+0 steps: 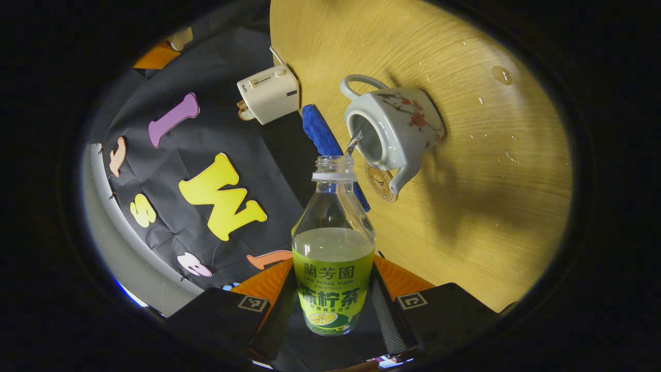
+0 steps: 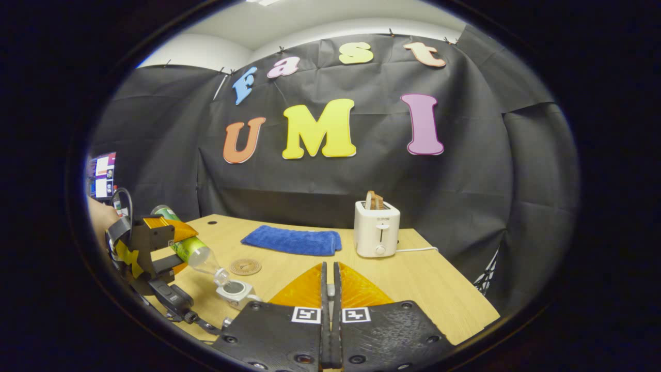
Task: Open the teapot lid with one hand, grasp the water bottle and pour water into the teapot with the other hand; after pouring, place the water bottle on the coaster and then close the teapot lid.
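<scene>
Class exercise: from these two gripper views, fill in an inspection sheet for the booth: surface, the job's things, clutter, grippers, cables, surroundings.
Surface: wooden table, water drops near the teapot.
Job's things: water bottle tilted, pouring into the open teapot; coaster bare; lid cannot be made out.
Clutter: blue towel, toaster holding toast.
Grippers: left gripper fingers clamp the bottle; right gripper fingers together, what they hold hidden.
Cables: white toaster cord on the table.
Surroundings: black cloth wall, a screen at far left.

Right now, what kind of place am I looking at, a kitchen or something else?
Likely a staged booth, not a real kitchen: a black cloth wall backs a wooden table holding a toaster, towel and teapot.
</scene>
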Motion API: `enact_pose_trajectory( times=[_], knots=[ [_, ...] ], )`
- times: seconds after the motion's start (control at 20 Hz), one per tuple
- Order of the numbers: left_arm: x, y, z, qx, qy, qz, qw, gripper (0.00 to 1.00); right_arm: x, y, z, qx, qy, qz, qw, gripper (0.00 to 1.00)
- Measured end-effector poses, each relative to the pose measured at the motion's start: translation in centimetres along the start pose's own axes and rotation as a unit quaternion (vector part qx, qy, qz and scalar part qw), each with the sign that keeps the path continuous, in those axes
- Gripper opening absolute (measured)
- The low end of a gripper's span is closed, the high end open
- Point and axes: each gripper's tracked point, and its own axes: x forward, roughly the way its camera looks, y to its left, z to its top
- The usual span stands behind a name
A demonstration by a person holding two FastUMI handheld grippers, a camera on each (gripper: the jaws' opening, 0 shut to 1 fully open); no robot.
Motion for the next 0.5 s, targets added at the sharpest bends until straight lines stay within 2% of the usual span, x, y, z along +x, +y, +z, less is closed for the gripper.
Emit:
enact_pose_trajectory(
  times=[0.5],
  knots=[
    [-0.1,1.9,-0.7,0.038,0.017,0.012,0.999,0.76,-0.3,-1.3,0.4,-0.001,-0.003,-0.014,1.000,0.00]
  ],
)
